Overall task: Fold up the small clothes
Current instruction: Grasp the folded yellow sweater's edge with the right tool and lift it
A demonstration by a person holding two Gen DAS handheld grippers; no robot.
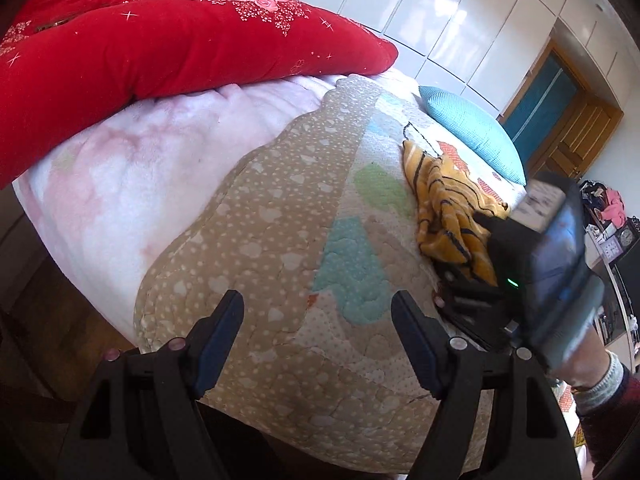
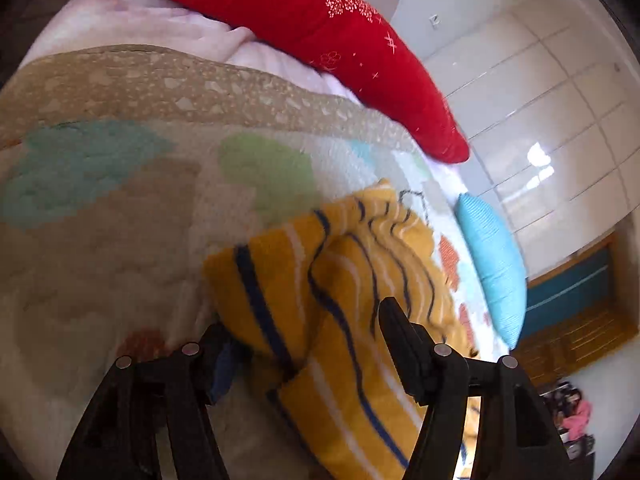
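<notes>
Right now the yellow garment [image 2: 340, 300] with dark blue and white stripes lies crumpled on the bed's patterned quilt [image 1: 280, 220], filling the lower middle of the right wrist view and sitting at the centre right of the left wrist view [image 1: 448, 216].

Seen from the right wrist view, the right gripper [image 2: 308, 344] has its fingers spread to either side of a bunched fold of that garment. The right finger [image 2: 404, 348] stands clear above the cloth, while the left finger [image 2: 224, 364] is half hidden at the cloth's edge. Whether the pads press on the fabric cannot be told; the picture is blurred. In the left wrist view the same gripper appears as a dark blurred block [image 1: 520, 264] at the right edge, right at the garment's near end, held by a hand with a grey knitted cuff [image 1: 600, 380].

Meanwhile the left gripper [image 1: 318, 308] hangs at the bottom of its own view, fingers wide apart and released, with nothing between them but the beige spotted band of the quilt. It is well apart from the garment.

A red quilted blanket [image 1: 160, 40] lies across the upper left, on a pale pink fleece cover [image 1: 140, 160]. A light blue pillow [image 1: 472, 132] rests further up the bed, beyond the garment, and white cabinet doors [image 1: 440, 12] line the wall behind.
</notes>
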